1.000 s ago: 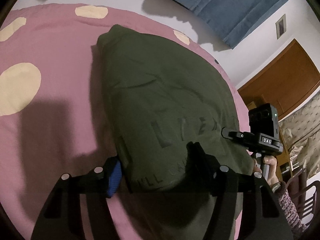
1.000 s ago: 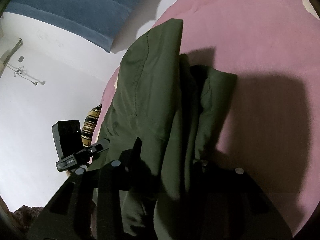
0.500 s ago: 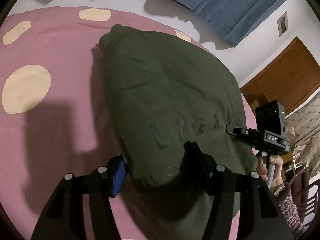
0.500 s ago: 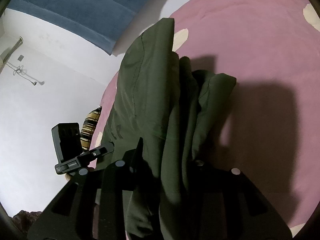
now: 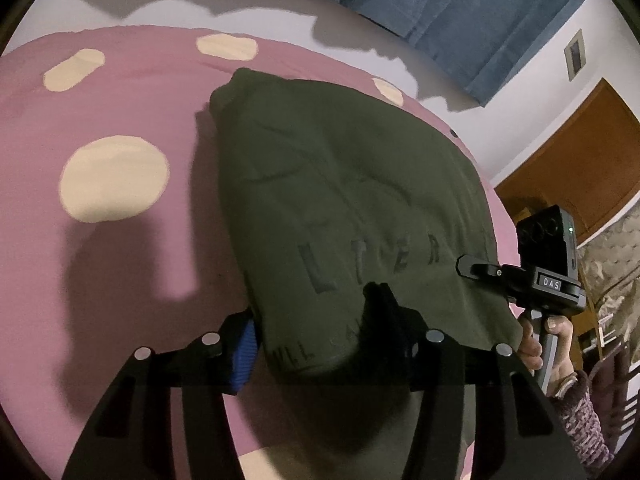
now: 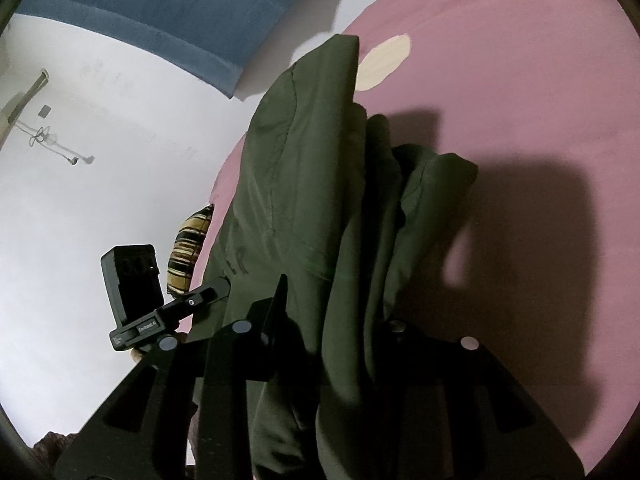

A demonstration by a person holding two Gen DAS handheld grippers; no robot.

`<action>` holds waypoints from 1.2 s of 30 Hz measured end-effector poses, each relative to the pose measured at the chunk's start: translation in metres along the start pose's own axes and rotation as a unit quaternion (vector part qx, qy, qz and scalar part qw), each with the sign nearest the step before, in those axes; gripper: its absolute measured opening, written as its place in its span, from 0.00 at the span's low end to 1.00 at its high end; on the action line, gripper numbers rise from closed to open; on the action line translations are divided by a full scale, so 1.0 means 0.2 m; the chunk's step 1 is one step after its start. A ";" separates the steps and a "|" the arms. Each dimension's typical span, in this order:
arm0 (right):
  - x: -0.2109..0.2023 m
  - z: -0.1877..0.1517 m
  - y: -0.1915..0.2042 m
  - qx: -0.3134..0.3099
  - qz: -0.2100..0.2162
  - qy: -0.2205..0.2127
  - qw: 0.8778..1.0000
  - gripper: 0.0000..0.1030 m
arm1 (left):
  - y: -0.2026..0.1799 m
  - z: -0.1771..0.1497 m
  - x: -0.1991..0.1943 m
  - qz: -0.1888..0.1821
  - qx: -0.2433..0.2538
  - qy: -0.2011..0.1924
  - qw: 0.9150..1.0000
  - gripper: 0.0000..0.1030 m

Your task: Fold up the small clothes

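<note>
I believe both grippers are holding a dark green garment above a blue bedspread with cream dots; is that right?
Not quite: the bedspread is pink, not blue, as the left wrist view shows. The blue is only the curtain behind. The rest holds: the left gripper and the right gripper both hold the dark green garment over it, cream dots included.

Both grippers are matte black, each with two flat arms studded with round silver screws. The left gripper (image 5: 312, 320) carries a blue pad on its left finger (image 5: 244, 352). The right gripper (image 6: 336, 320) has a boxy black camera, a green light and a small "DAS" label. The hand (image 5: 552, 344) on its grey grip wears a purple-and-white knitted sleeve (image 5: 580, 420).
</note>
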State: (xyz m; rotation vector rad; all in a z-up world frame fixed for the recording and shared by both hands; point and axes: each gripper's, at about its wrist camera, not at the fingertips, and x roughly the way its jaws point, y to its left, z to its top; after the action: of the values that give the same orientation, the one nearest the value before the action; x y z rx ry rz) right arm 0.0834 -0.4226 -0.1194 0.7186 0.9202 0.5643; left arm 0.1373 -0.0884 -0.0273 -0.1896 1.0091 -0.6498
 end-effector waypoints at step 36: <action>0.09 0.09 -0.39 0.034 0.052 0.027 0.998 0.28 | 0.36 -0.02 -0.17 0.039 -0.025 -0.038 0.998 0.51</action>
State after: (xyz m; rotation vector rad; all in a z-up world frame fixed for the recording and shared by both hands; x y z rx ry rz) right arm 0.1178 -0.4645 -0.1798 0.8183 0.9604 0.6494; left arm 0.1507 -0.0106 -0.0365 -0.2152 0.9553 -0.5432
